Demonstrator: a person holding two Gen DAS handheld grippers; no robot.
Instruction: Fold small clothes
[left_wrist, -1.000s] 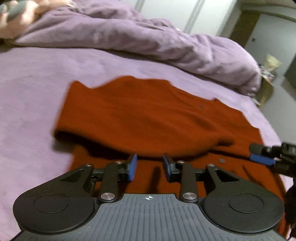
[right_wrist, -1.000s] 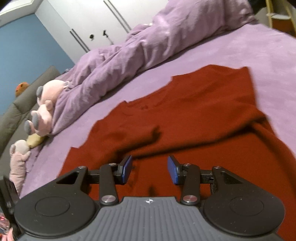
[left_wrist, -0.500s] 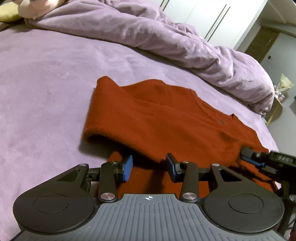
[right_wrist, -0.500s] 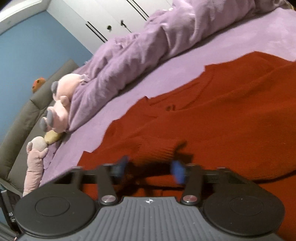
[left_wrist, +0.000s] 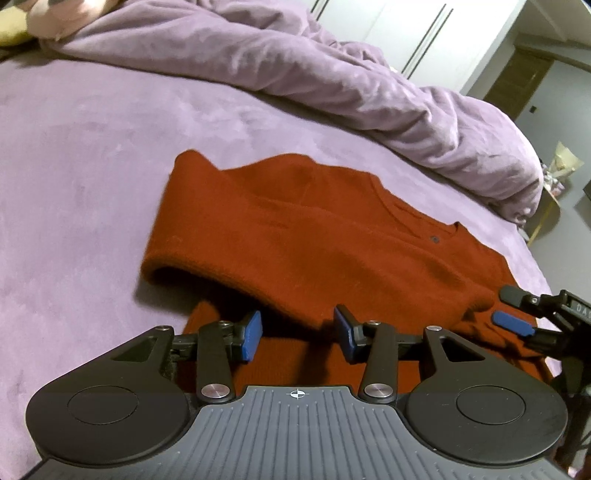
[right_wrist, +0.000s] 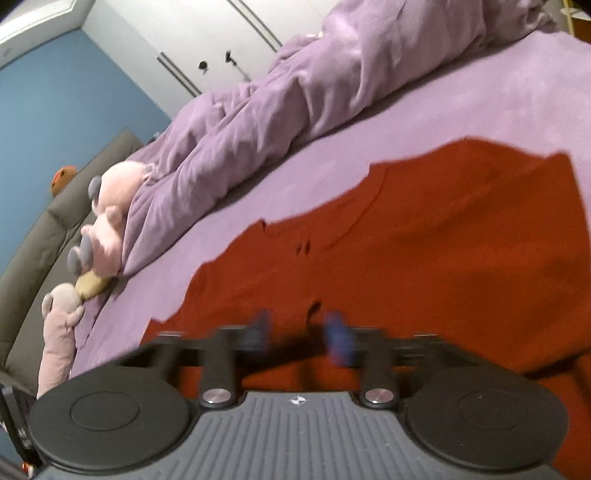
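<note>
A rust-red sweater (left_wrist: 303, 229) lies on the purple bed, its upper half folded down over the lower half. My left gripper (left_wrist: 297, 334) is open and empty, just above the folded edge at its left part. My right gripper (right_wrist: 299, 332) is blurred; its jaws stand apart over the sweater (right_wrist: 443, 251) near a small pucker in the cloth. It also shows in the left wrist view (left_wrist: 517, 314) at the right end of the fold, open.
A bunched purple duvet (left_wrist: 332, 74) lies along the far side of the bed (left_wrist: 74, 147). Pink plush toys (right_wrist: 107, 225) and a grey headboard (right_wrist: 44, 236) are at the left in the right wrist view. White wardrobe doors stand behind.
Both grippers have let the folded edge down onto the sweater's lower half and drawn back. The right gripper is still moving, so its view is blurred.
</note>
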